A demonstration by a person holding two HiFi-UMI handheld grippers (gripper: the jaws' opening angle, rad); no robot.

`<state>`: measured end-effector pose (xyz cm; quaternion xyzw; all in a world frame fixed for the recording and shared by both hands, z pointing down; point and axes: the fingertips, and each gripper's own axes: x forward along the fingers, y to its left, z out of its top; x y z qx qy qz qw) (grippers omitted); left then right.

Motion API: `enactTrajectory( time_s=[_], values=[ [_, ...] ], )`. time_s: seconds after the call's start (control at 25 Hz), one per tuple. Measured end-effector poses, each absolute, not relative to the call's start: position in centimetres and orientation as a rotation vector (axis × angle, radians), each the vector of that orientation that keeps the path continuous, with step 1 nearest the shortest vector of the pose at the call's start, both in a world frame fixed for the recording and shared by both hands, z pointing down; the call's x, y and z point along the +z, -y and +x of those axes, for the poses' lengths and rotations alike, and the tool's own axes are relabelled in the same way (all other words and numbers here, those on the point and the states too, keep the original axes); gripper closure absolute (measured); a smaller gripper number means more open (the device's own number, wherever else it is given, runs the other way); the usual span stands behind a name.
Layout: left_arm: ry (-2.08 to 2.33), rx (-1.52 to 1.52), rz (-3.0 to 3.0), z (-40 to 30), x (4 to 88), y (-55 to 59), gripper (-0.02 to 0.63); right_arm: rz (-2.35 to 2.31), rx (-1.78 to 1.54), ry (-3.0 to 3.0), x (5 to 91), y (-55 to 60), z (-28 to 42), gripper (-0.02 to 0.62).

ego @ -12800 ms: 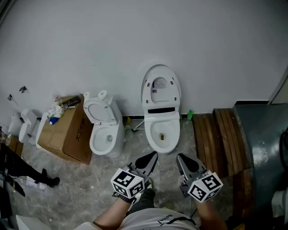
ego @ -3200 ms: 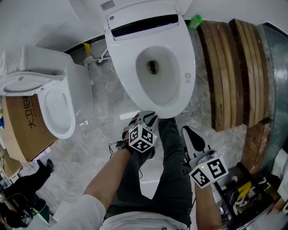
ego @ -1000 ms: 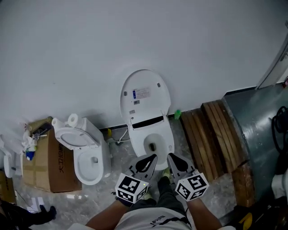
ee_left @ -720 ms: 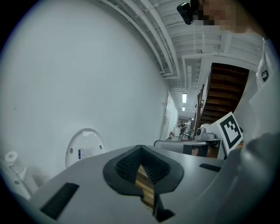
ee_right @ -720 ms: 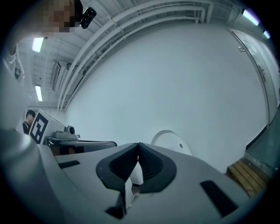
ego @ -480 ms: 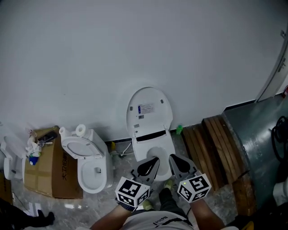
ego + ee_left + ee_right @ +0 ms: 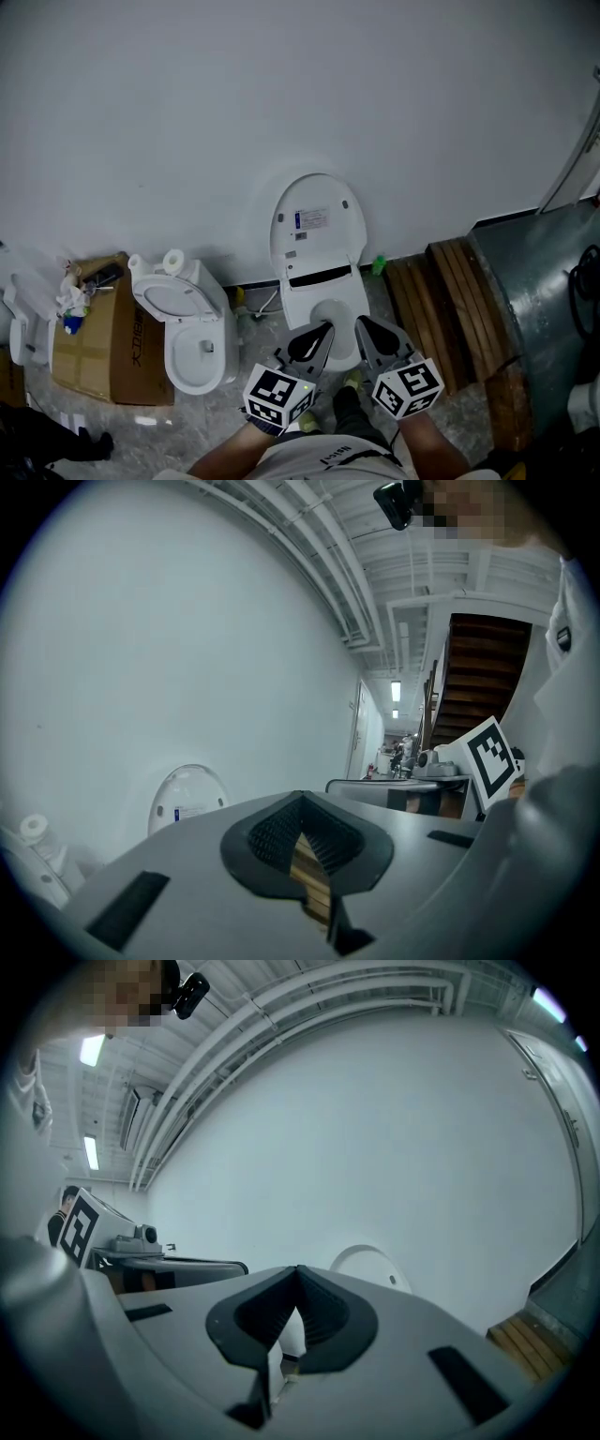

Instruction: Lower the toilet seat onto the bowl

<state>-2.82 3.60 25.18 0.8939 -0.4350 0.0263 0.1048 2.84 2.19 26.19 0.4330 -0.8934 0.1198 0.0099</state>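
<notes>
- Broadly, wall (image 7: 281, 94): plain white, fills the upper half of the head view, and everything else stands along its foot.
- Metal casing (image 7: 544, 281): grey, at the far right.
- Wooden planks (image 7: 459, 295): a stack on edge between the casing and the toilet.
- Toilet (image 7: 292, 323): white, straight ahead of the person. Its lid (image 7: 317, 220) stands upright against the wall.
- Cardboard box (image 7: 94, 342): brown, far left, with clutter on top.
- Second toilet (image 7: 192, 333): between the box and the main toilet, not part of the task.
- Toilet seat (image 7: 302, 305): appears to lie flat on the bowl under the raised lid. By that reading the lowering is already done, and the next move calls only for a check that it sits square.
- Left gripper (image 7: 322, 328): jaws together, nothing between them, held level and well short of the seat.
- Right gripper (image 7: 364, 325): jaws likewise together and empty, beside the left.
- Green bottle (image 7: 378, 266): small, on the floor at the toilet's right.
</notes>
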Motion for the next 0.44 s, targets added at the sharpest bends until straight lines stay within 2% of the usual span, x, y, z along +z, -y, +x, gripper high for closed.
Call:
enactTrajectory(
  time_s=[0.44],
  values=[
    [1.291,0.063,2.623,-3.23,24.65,-3.15,0.595,1.332,0.370,2.793,26.09,-1.78,2.19,0.578]
  ],
)
